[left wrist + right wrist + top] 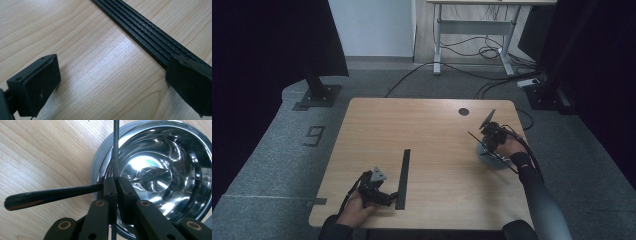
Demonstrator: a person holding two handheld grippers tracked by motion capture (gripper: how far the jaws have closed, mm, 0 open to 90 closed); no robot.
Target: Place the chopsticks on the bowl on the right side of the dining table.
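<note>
A long black ribbed strip (403,177) lies on the wooden table (427,130) near its front. My left gripper (387,197) rests low beside the strip's near end, open. In the left gripper view the strip (150,35) runs under the right-hand jaw and bare wood lies inside the left gripper (113,67). At the table's right side my right gripper (489,142) hangs over a shiny steel bowl (497,161). The right gripper (116,182) is shut on a thin black rod (115,145) above the bowl (160,157). A black handle (50,195) sticks out sideways.
A round cable hole (463,111) sits in the table's far right part. Beyond the table are a stand base (317,95), a white desk frame (472,25) and floor cables (492,50).
</note>
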